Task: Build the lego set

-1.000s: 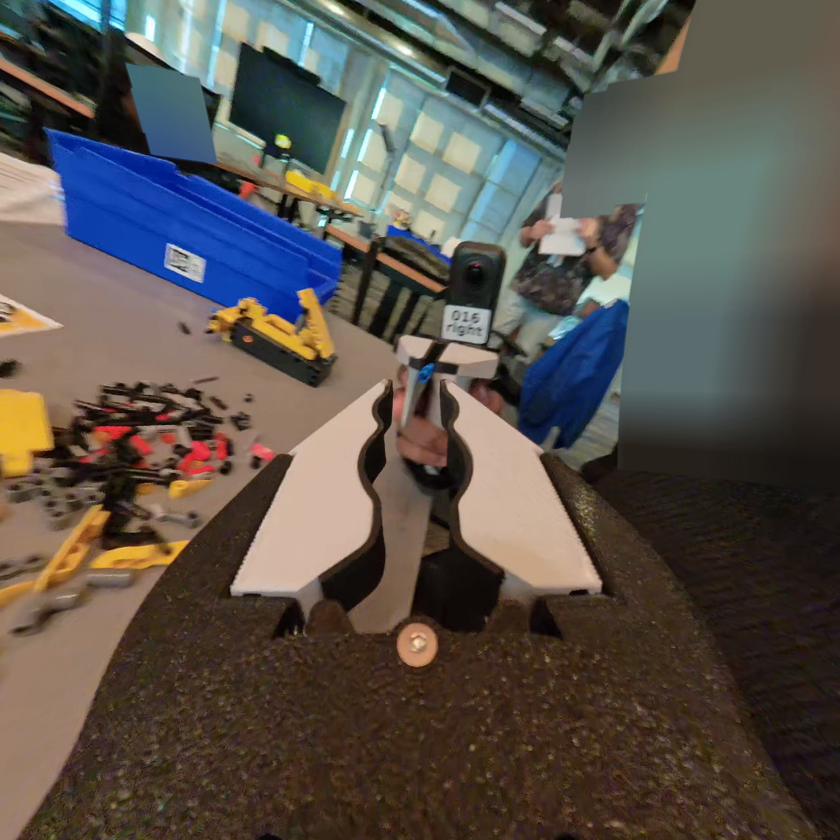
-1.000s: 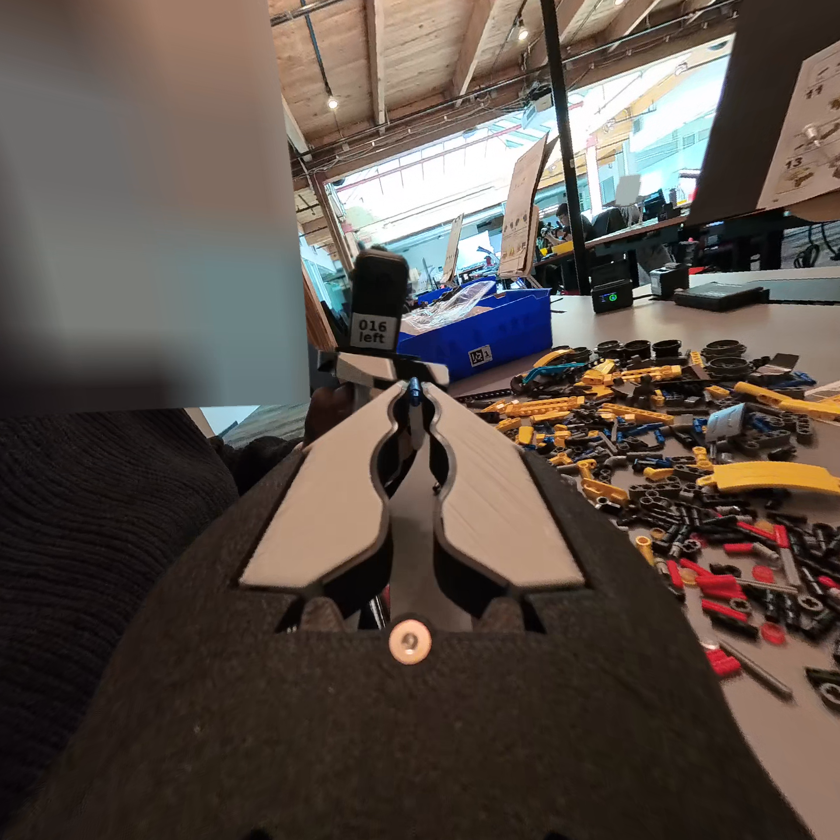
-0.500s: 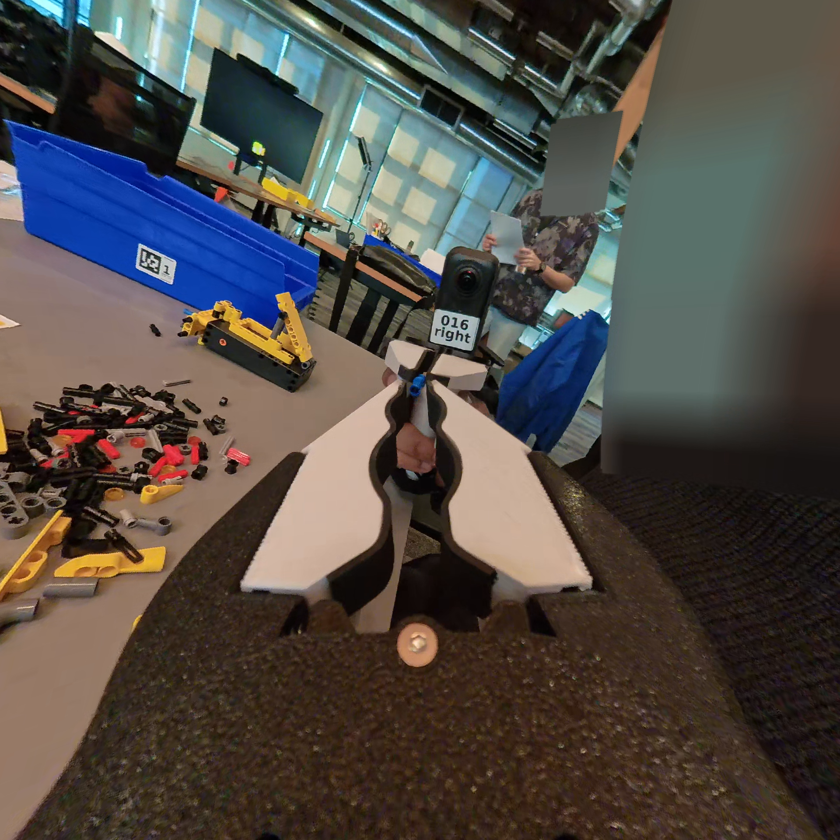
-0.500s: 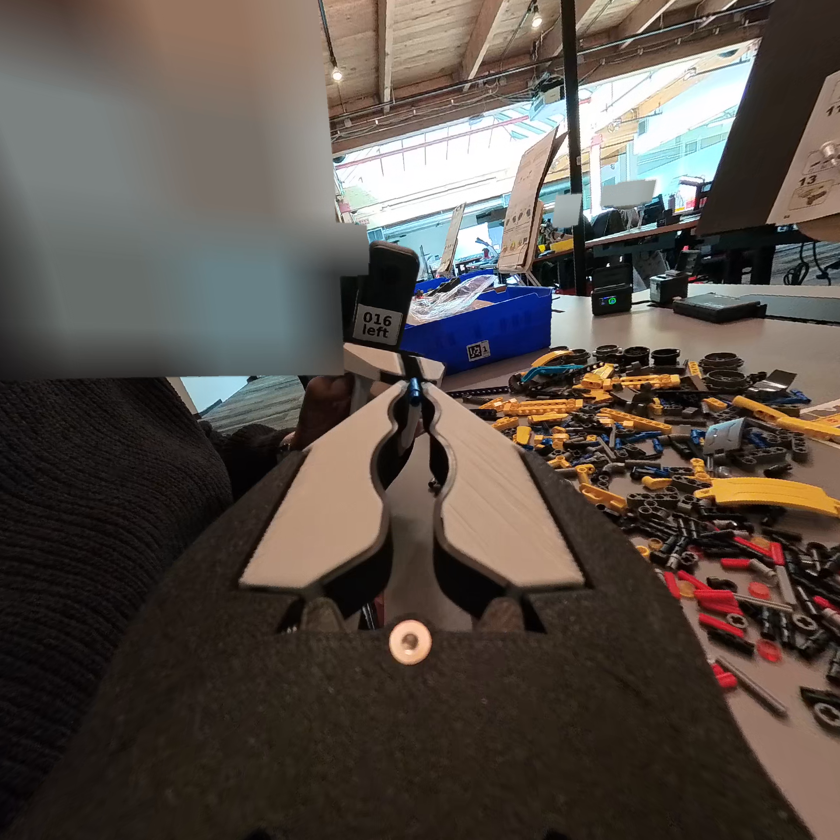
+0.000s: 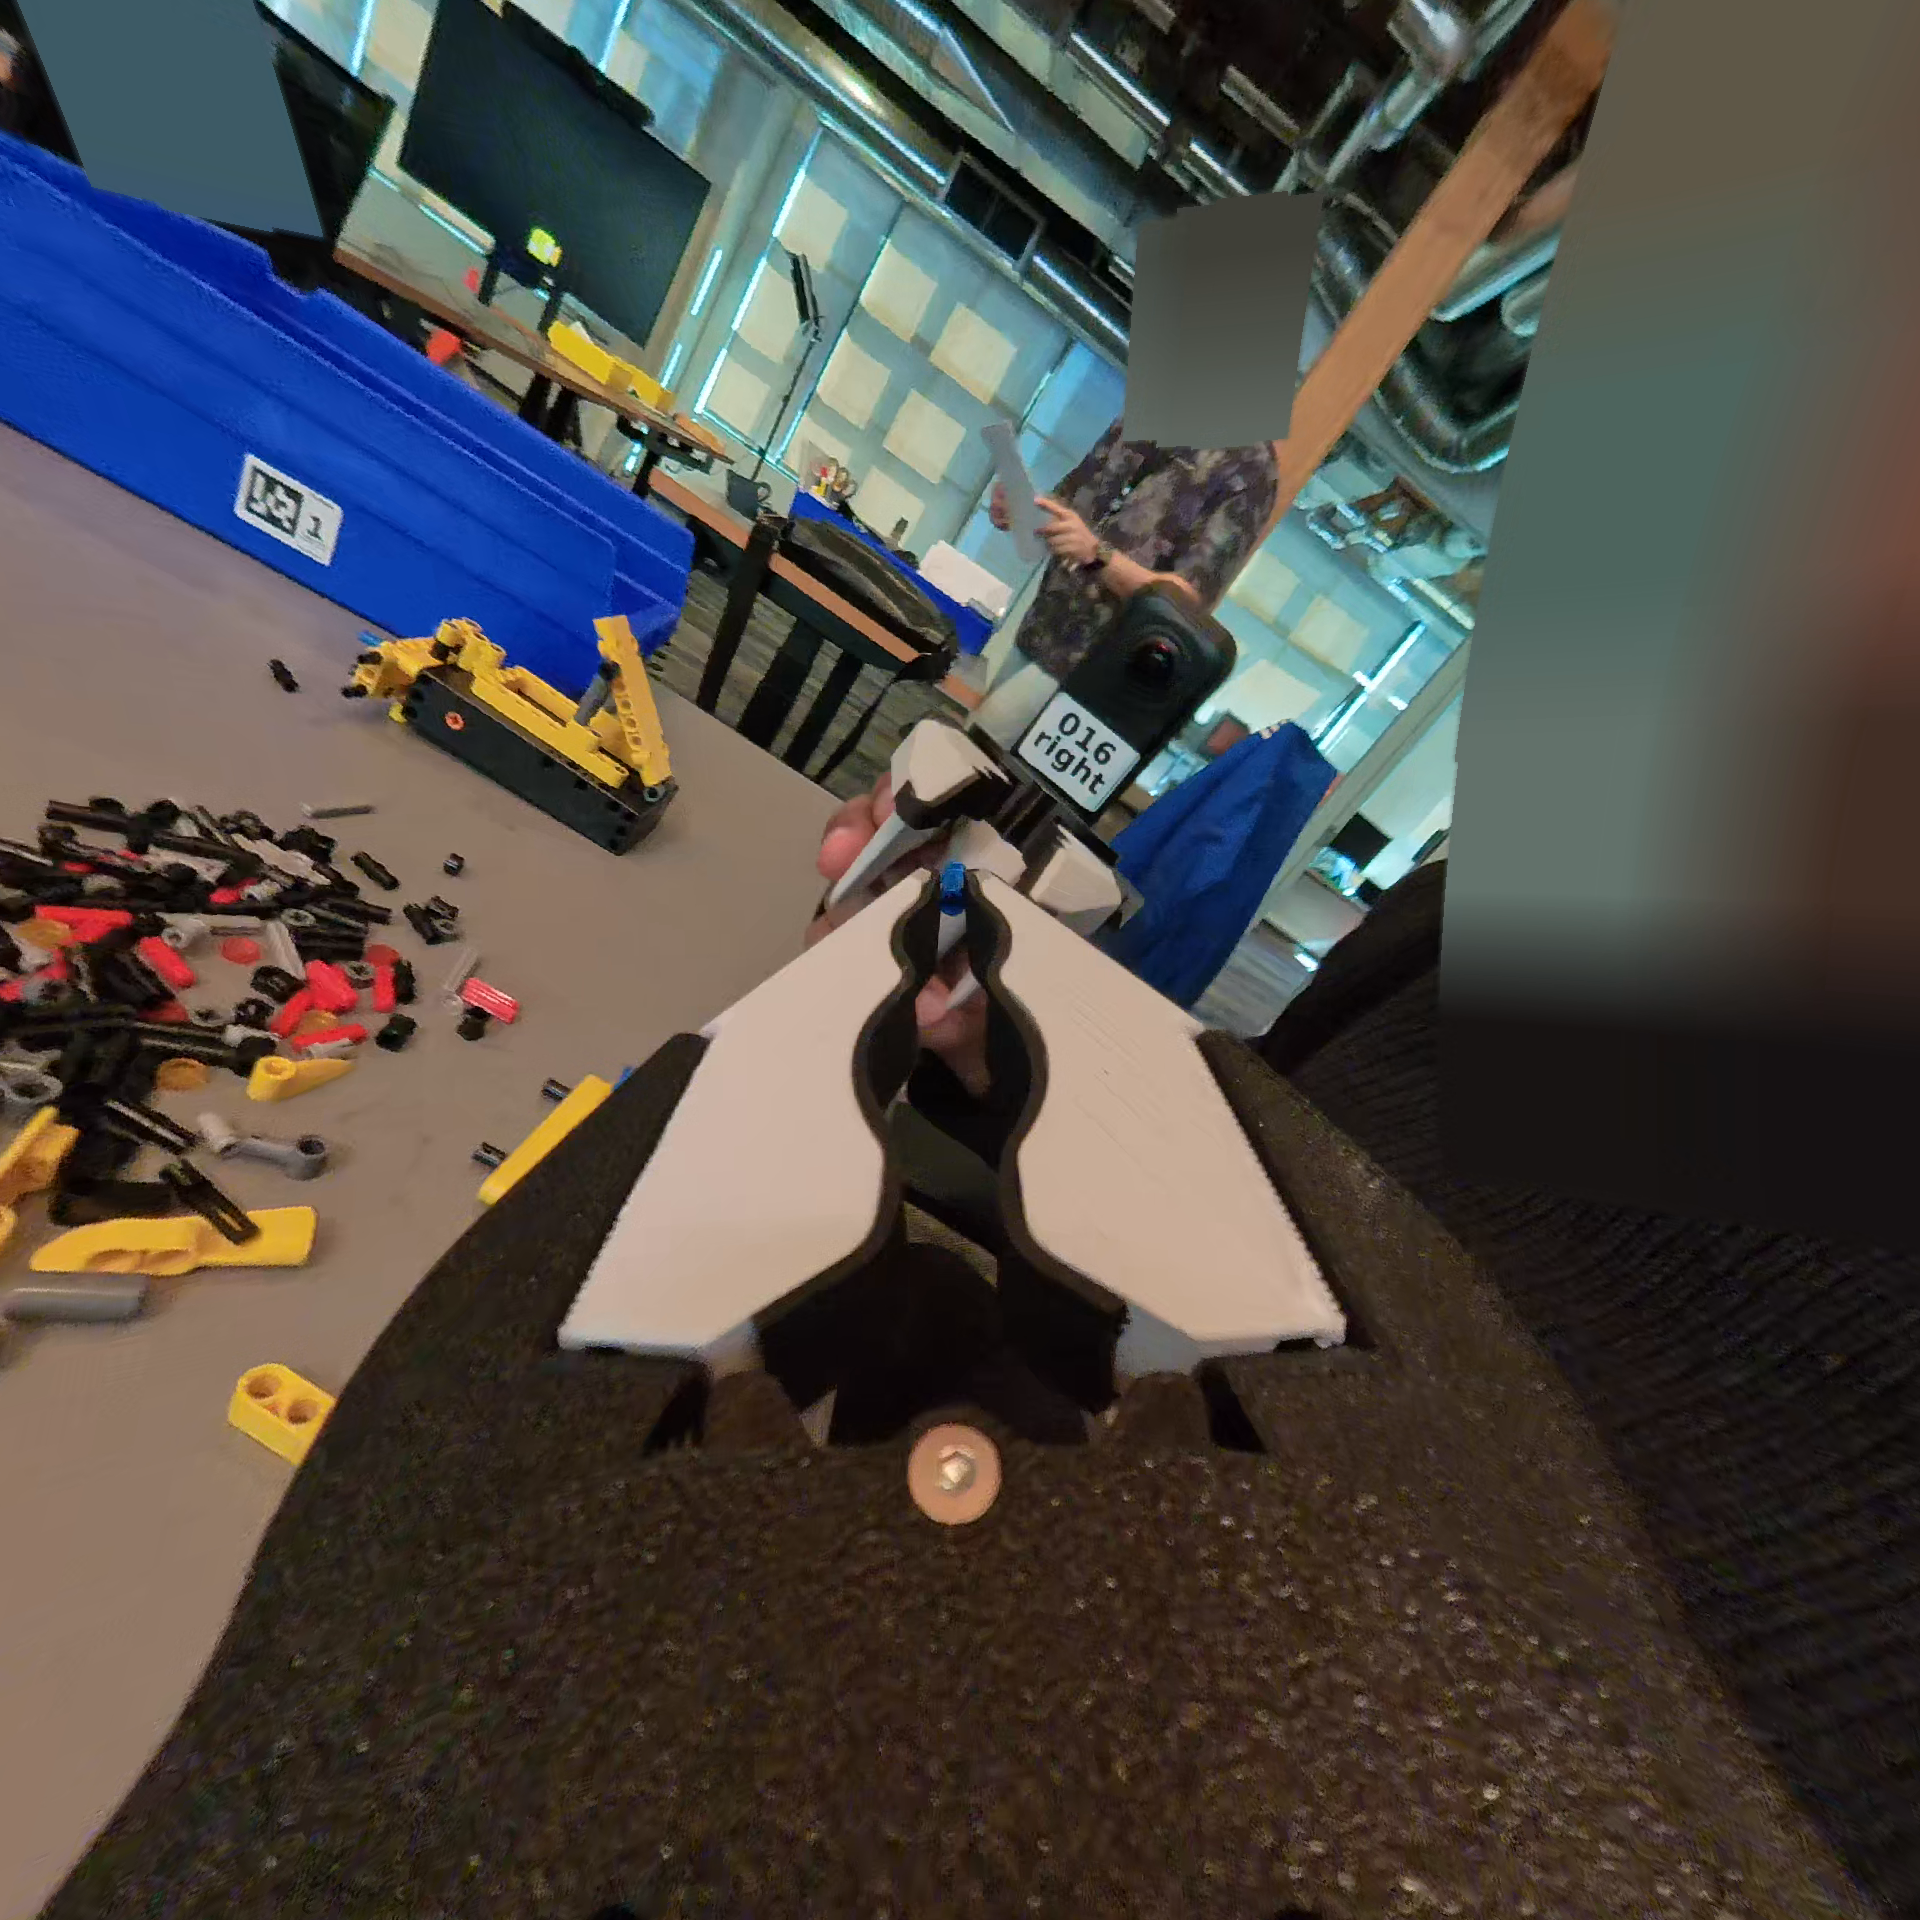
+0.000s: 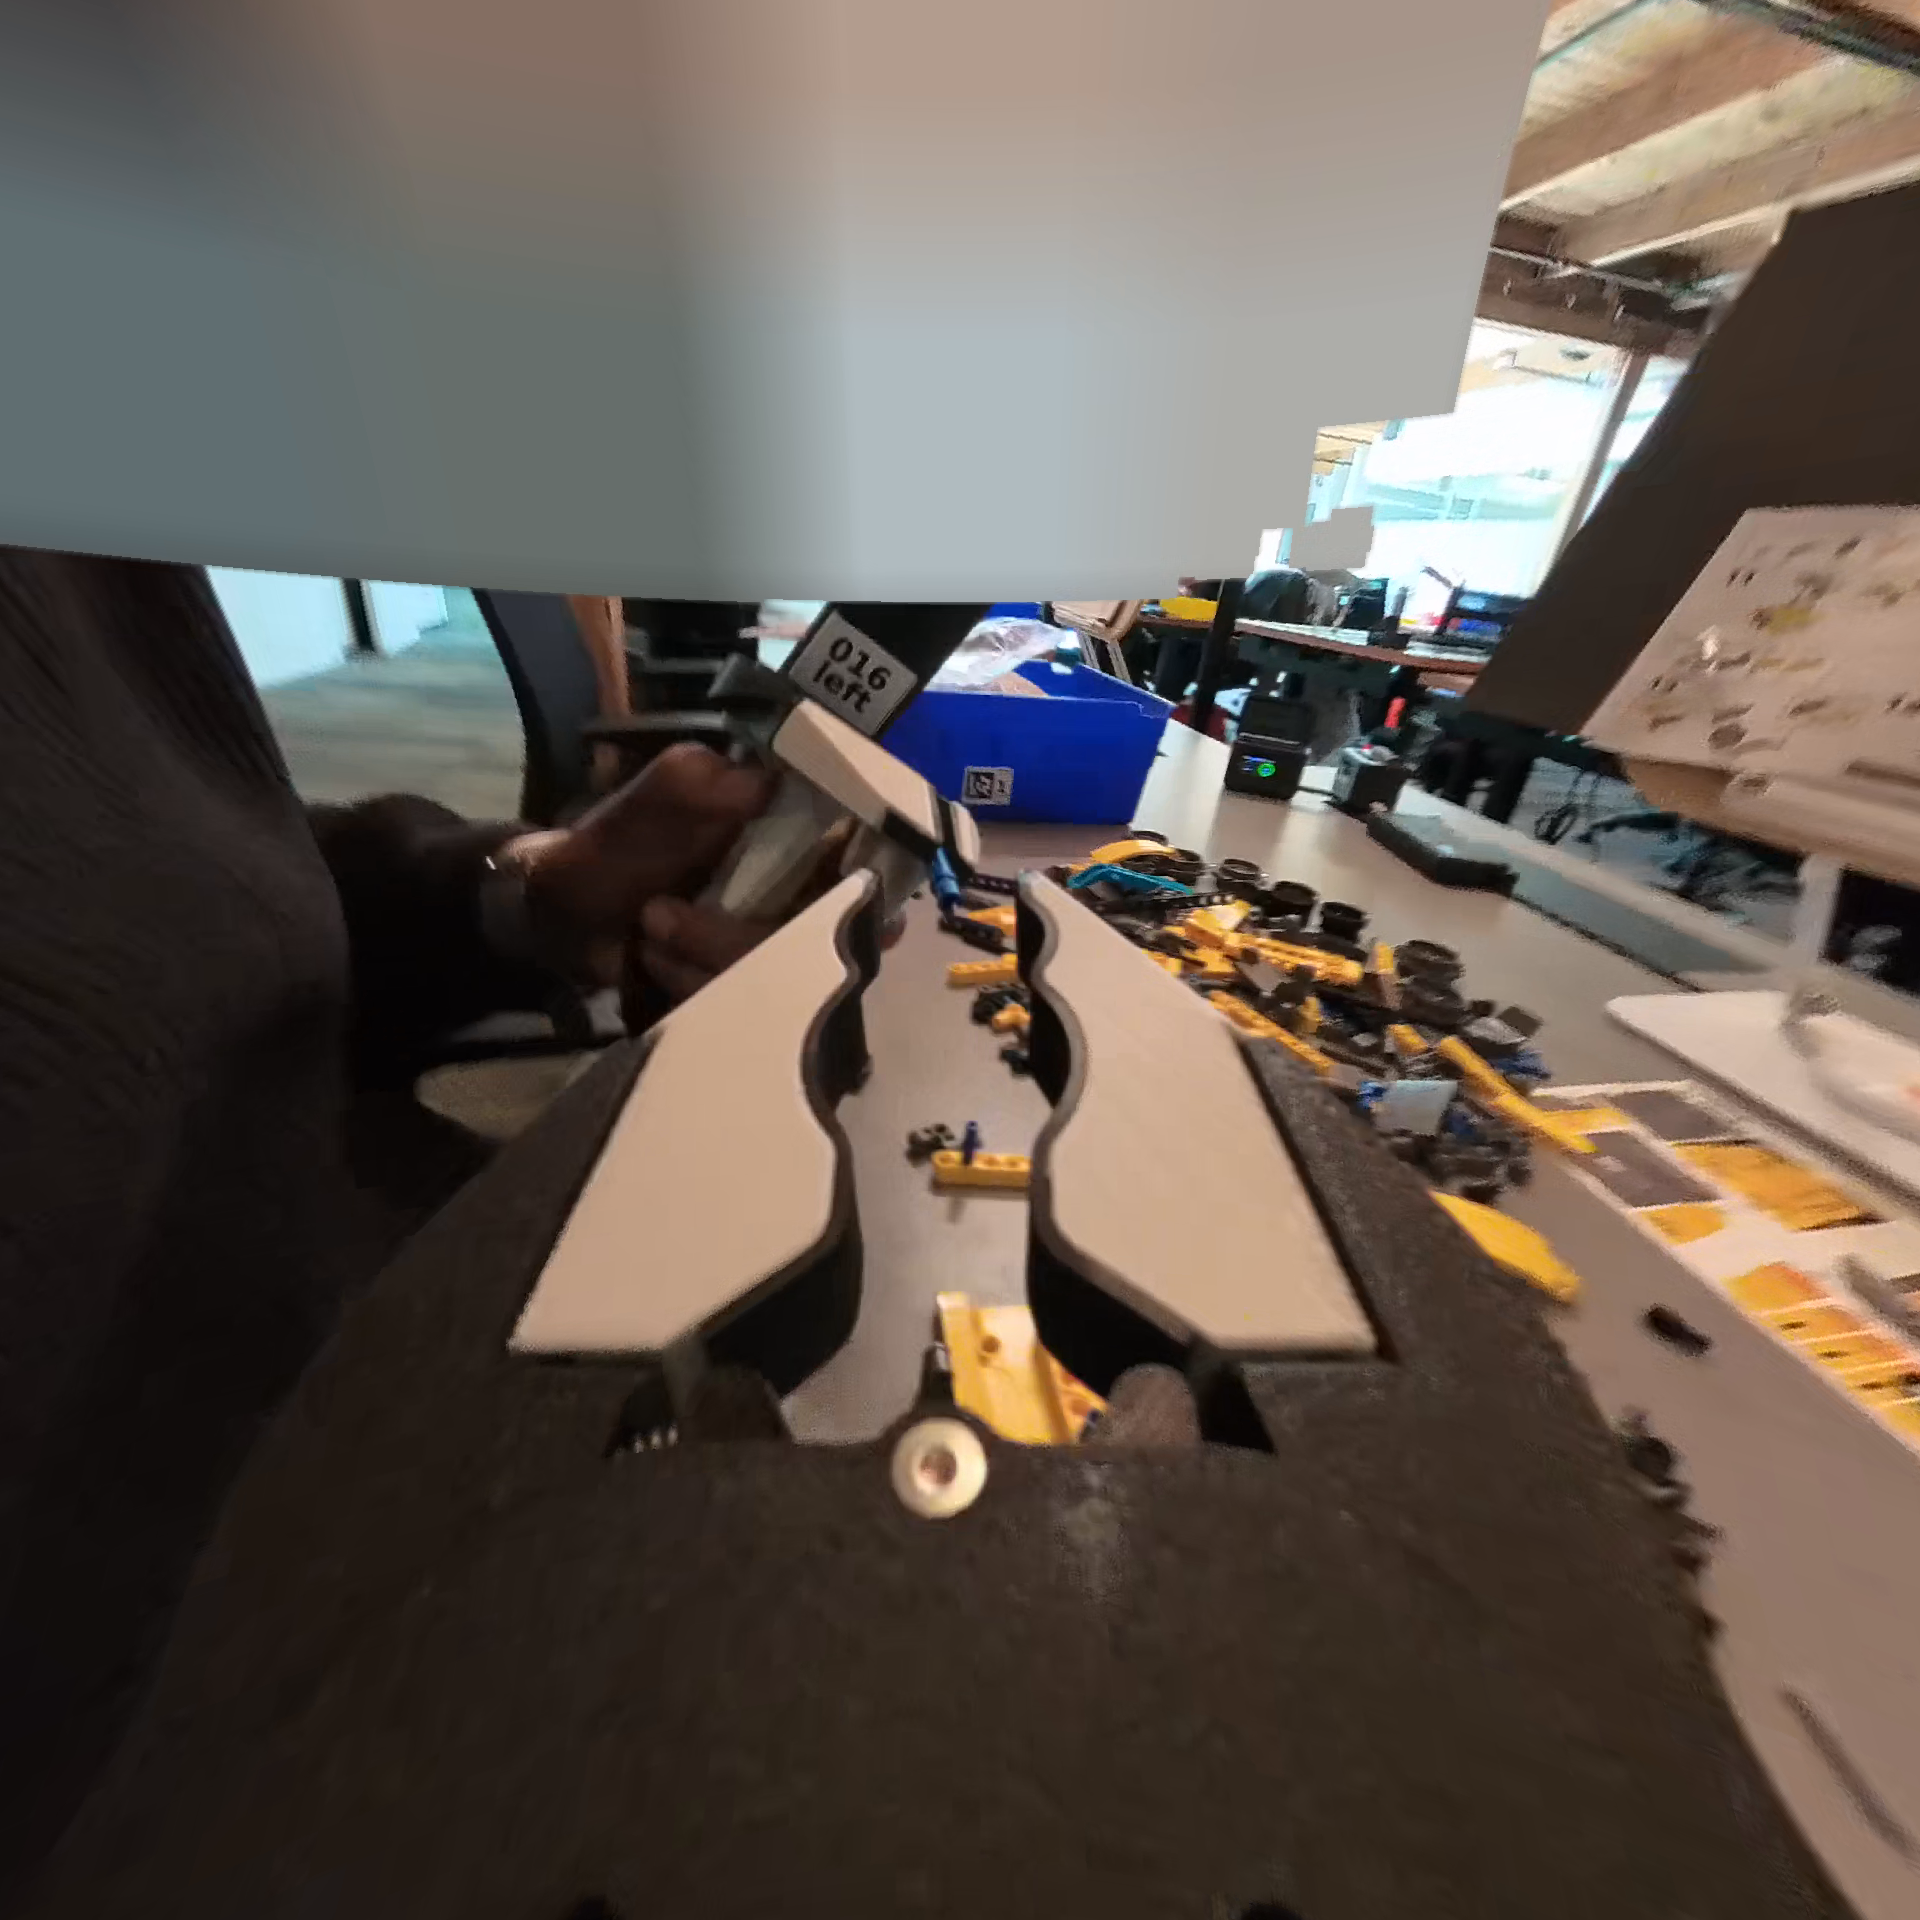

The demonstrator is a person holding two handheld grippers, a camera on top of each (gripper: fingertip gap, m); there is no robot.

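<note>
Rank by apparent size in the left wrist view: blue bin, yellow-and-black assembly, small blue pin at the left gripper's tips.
1. blue bin
2. yellow-and-black assembly
3. blue pin, smallest despite being nearest the camera, pinched in the left gripper.

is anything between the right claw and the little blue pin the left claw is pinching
Nothing visible. The blue pin, held in the shut left claw, sits just beyond the tips of the open right claw, with only open air between them.
</note>
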